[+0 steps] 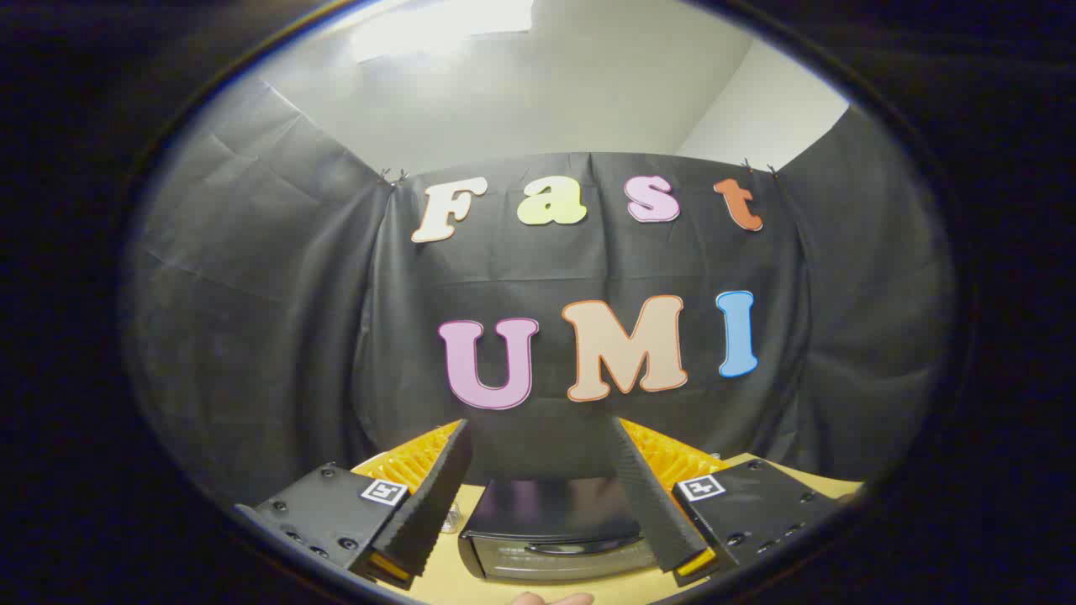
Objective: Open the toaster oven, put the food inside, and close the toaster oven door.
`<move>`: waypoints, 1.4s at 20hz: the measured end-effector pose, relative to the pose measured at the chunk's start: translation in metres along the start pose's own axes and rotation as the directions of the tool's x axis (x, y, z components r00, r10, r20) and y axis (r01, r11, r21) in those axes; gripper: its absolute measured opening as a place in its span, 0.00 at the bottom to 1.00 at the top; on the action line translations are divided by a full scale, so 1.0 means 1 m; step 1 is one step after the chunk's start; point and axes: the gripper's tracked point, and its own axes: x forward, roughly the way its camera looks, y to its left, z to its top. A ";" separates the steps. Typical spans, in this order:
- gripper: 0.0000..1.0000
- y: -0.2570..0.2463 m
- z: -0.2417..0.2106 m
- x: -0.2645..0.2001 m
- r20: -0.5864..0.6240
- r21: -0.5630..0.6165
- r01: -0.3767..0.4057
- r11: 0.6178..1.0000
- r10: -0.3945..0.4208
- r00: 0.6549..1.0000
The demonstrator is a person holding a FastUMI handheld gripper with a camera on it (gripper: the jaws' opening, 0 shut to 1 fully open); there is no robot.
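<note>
Above the toaster oven, the gripper hangs with its fingers spread wide and nothing between them, aimed at the booth's cloth wall rather than down. The oven sits on the wooden table below and between the fingers, door shut, its handle running crosswise from finger to finger. A fingertip shows just in front of the oven. Judging by this, the gripper must tip down toward that handle first.
</note>
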 end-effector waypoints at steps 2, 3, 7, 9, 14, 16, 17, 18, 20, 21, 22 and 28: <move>1.00 -0.006 0.004 -0.001 0.007 0.015 0.011 1.000 -0.011 1.000; 1.00 -0.011 0.004 -0.002 0.010 0.021 0.021 1.000 -0.021 1.000; 1.00 -0.023 0.008 -0.008 0.013 0.034 0.050 0.998 -0.050 0.999; 1.00 -0.026 0.008 -0.009 0.012 0.031 0.058 0.998 -0.059 0.998; 1.00 -0.029 -0.001 -0.008 -0.008 0.032 0.061 0.998 -0.061 0.998; 1.00 -0.030 -0.007 -0.006 -0.025 0.034 0.061 0.998 -0.060 0.998; 1.00 -0.030 -0.009 -0.006 -0.031 0.033 0.062 0.998 -0.061 0.998; 1.00 -0.031 -0.012 -0.006 -0.037 0.030 0.062 0.998 -0.061 0.997; 1.00 -0.029 -0.017 -0.004 -0.047 0.027 0.059 0.998 -0.058 0.997; 1.00 -0.028 -0.019 -0.003 -0.051 0.027 0.055 0.998 -0.054 0.997; 1.00 -0.028 -0.023 0.000 -0.056 0.028 0.053 0.998 -0.051 0.997; 1.00 -0.028 -0.046 0.006 -0.080 0.057 0.043 0.997 -0.038 0.996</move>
